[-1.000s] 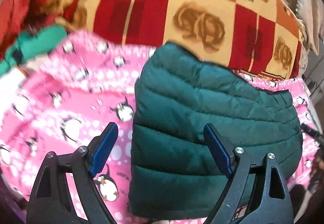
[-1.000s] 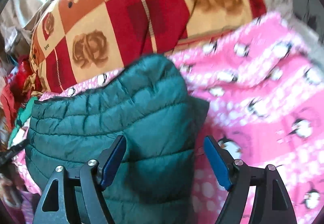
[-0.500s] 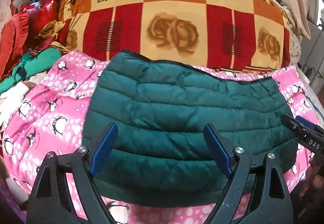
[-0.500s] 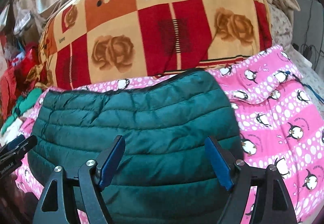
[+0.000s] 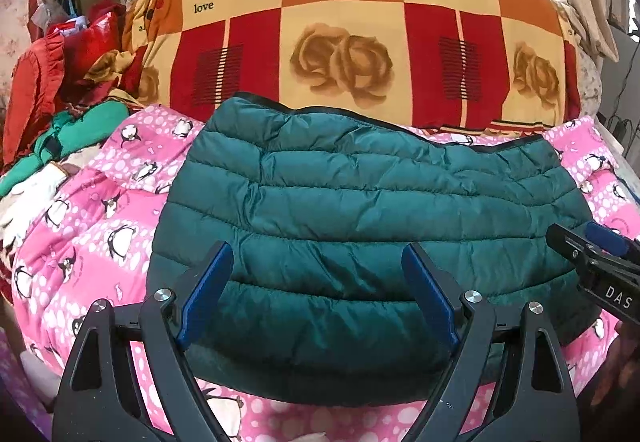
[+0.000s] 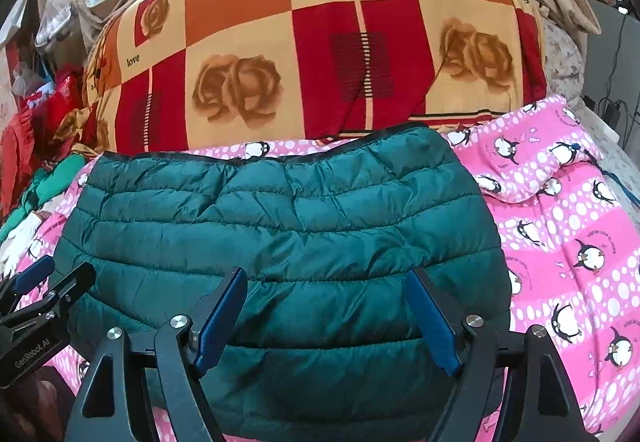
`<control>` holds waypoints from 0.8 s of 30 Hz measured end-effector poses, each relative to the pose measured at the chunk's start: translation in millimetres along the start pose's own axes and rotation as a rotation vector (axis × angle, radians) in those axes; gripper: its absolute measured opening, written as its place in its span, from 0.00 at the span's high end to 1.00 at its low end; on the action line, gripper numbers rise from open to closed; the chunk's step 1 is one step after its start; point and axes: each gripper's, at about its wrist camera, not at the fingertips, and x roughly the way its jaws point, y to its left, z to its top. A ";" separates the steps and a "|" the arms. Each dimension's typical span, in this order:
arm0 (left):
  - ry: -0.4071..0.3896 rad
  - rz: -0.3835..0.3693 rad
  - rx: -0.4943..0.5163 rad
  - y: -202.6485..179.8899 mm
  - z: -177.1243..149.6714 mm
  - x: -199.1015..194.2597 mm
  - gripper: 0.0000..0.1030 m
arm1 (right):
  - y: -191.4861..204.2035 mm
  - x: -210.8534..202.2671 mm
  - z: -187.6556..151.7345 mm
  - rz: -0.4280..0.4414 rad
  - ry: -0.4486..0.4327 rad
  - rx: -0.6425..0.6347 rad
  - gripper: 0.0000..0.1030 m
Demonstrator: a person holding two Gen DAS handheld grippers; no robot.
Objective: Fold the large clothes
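"love" printed on quilt (image 5: 360, 42); "DAS", "GenRobot.AI" on your claws. Left claw (image 5: 318, 294) and right claw (image 6: 326, 316) both gape apart, empty, folded jacket (image 5: 360, 226) just ahead under them on blanket (image 6: 568, 242).

One green quilted jacket (image 5: 368, 226) lies folded on one pink penguin-print blanket (image 5: 100, 242). One large rose-patterned checked quilt (image 5: 340, 42) sits behind it. One heap of red and green clothes (image 5: 60, 90) lies at the bed's left edge. Two grippers show, left gripper (image 5: 318, 298) and right gripper (image 6: 326, 318), each with two blue-padded fingers (image 5: 206, 294).
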 end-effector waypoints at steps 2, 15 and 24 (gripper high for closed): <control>-0.009 0.013 -0.004 0.7 -0.4 -0.8 0.16 | 1.2 0.8 -0.8 -0.001 0.001 -0.002 0.23; -0.005 0.032 -0.023 4.7 -1.6 3.4 0.16 | 8.9 5.1 -3.5 0.003 0.003 -0.005 0.23; 0.003 0.028 -0.026 4.0 -1.1 4.8 0.16 | 9.7 5.6 -3.0 0.001 0.005 -0.003 0.23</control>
